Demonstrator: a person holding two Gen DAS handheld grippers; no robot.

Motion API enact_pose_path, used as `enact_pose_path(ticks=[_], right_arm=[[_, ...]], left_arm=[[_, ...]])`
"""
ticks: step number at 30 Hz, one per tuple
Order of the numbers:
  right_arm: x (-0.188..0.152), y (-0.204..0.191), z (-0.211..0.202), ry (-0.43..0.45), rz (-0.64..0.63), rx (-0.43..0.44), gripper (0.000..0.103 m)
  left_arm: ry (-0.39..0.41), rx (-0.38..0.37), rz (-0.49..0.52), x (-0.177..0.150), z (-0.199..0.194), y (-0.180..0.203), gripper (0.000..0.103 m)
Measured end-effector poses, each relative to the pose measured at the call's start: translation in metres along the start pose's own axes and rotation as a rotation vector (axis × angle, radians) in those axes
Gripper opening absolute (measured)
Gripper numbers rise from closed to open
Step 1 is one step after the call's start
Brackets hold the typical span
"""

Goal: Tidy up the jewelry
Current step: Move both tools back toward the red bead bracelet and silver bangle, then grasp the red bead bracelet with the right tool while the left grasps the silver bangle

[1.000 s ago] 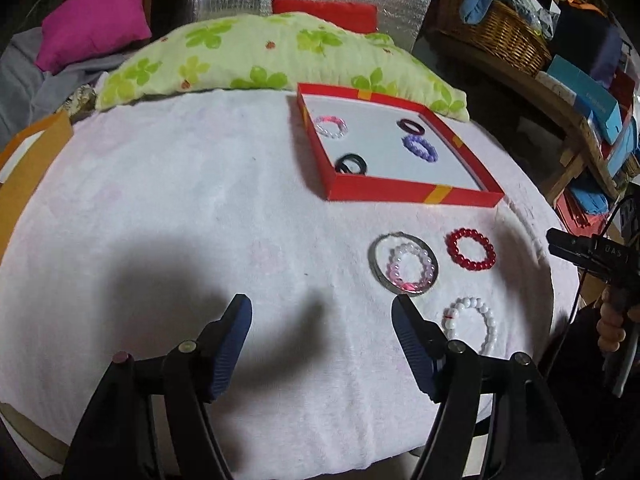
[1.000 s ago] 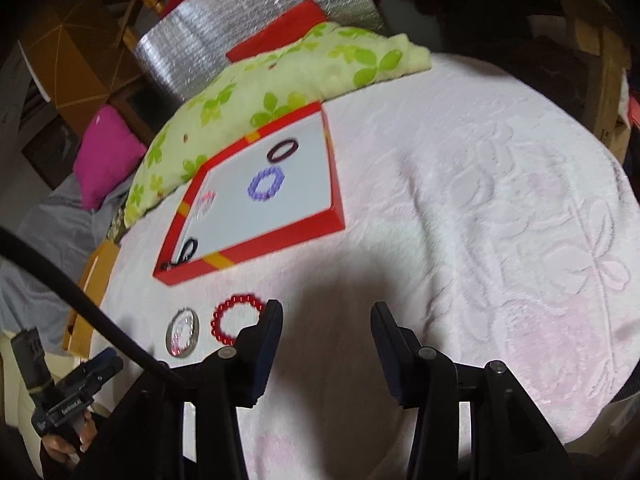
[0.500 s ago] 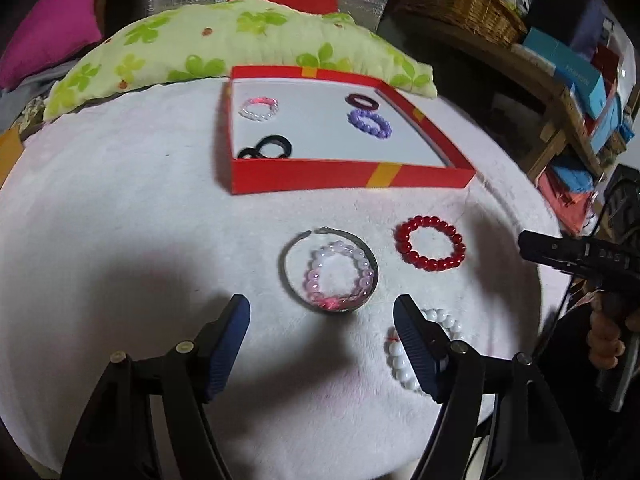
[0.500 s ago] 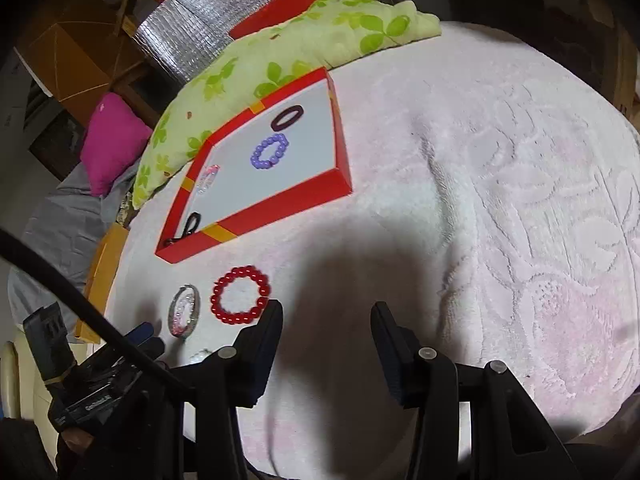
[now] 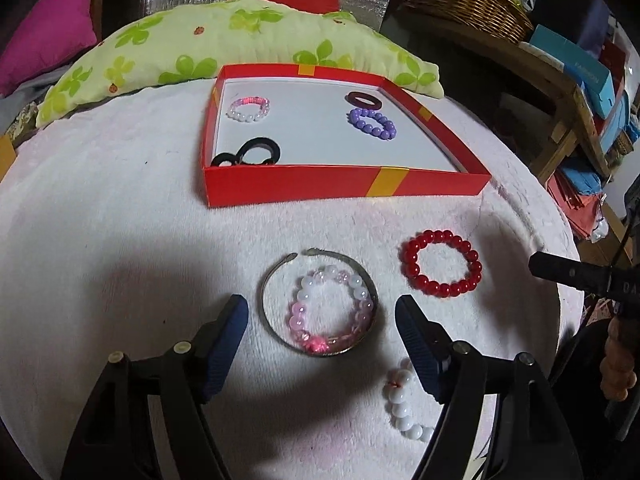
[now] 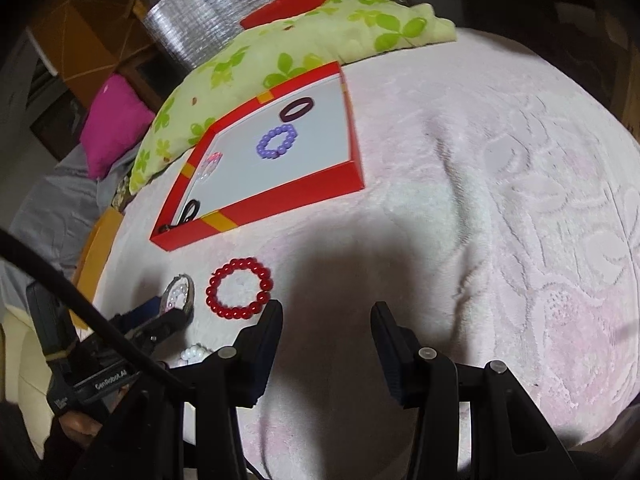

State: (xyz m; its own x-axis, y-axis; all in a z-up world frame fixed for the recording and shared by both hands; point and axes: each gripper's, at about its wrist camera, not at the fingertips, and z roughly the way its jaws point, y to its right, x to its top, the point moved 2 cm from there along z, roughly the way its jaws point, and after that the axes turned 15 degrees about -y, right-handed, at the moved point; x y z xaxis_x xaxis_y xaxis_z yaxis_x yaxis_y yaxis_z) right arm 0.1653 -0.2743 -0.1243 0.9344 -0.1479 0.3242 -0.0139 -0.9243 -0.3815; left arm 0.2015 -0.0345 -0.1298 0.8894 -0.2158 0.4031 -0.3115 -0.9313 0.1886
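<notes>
A red tray (image 5: 428, 186) (image 6: 280, 208) holds a pink-white bracelet (image 5: 248, 109), a purple bead bracelet (image 5: 373, 124) (image 6: 277, 142), a dark ring (image 5: 364, 101) (image 6: 297, 109) and a black hair tie (image 5: 248, 153). In front of it lie a silver bangle (image 5: 276, 280) around a pink-white bead bracelet (image 5: 332, 308), a red bead bracelet (image 5: 442, 264) (image 6: 240, 290) and a white bead bracelet (image 5: 402, 408). My left gripper (image 5: 320, 314) is open, its fingers on either side of the bangle. My right gripper (image 6: 326, 316) is open and empty, just right of the red bracelet.
A white-pink fleece blanket (image 5: 100, 240) (image 6: 500, 200) covers the surface. A green floral pillow (image 5: 224, 48) lies behind the tray. A wicker basket (image 5: 468, 4) and boxes stand on a wooden shelf at the right. A magenta cushion (image 6: 116, 120) lies at the far left.
My left gripper has moved right and forward, so the bangle with the pink-white bracelet now lies between its open fingers. My right gripper has shifted slightly closer to the red bracelet.
</notes>
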Motion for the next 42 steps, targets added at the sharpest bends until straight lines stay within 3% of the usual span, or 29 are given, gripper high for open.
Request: enact_pose_path(ticks=[4,6,13,16,18,21,26,32,42], right_arm=[[0.0,-0.01,0.002,0.007,-0.043,-0.021,0.05],[0.001,-0.015,0.003,0.016,-0.069,-0.028,0.05],[0.008,-0.039,0.014,0.033,-0.151,-0.065,0.049],[0.014,-0.049,0.024,0.027,-0.173,-0.064,0.038],[0.018,-0.055,0.033,0.02,-0.187,-0.085,0.036],[0.022,-0.062,0.051,0.007,-0.203,-0.196,0.024],[0.019,-0.068,0.05,0.038,-0.246,-0.26,0.011],[0.013,-0.064,0.033,0.068,-0.233,-0.227,0.011],[0.013,-0.051,-0.01,0.171,-0.167,-0.068,0.011]], left_arm=[[0.012,0.055,0.059,-0.001,0.003,0.008,0.075],[0.017,0.075,0.082,-0.001,0.003,0.01,0.063],[0.064,0.051,0.082,0.0,-0.009,0.008,0.063],[0.105,0.038,0.079,0.0,-0.02,0.007,0.063],[0.124,0.038,0.072,0.001,-0.025,0.006,0.063],[0.143,0.049,0.056,0.002,-0.031,0.001,0.063],[0.139,0.07,0.022,0.002,-0.032,-0.009,0.063],[0.141,0.115,0.0,0.001,-0.034,-0.016,0.063],[0.137,0.151,-0.03,-0.001,-0.036,-0.025,0.063]])
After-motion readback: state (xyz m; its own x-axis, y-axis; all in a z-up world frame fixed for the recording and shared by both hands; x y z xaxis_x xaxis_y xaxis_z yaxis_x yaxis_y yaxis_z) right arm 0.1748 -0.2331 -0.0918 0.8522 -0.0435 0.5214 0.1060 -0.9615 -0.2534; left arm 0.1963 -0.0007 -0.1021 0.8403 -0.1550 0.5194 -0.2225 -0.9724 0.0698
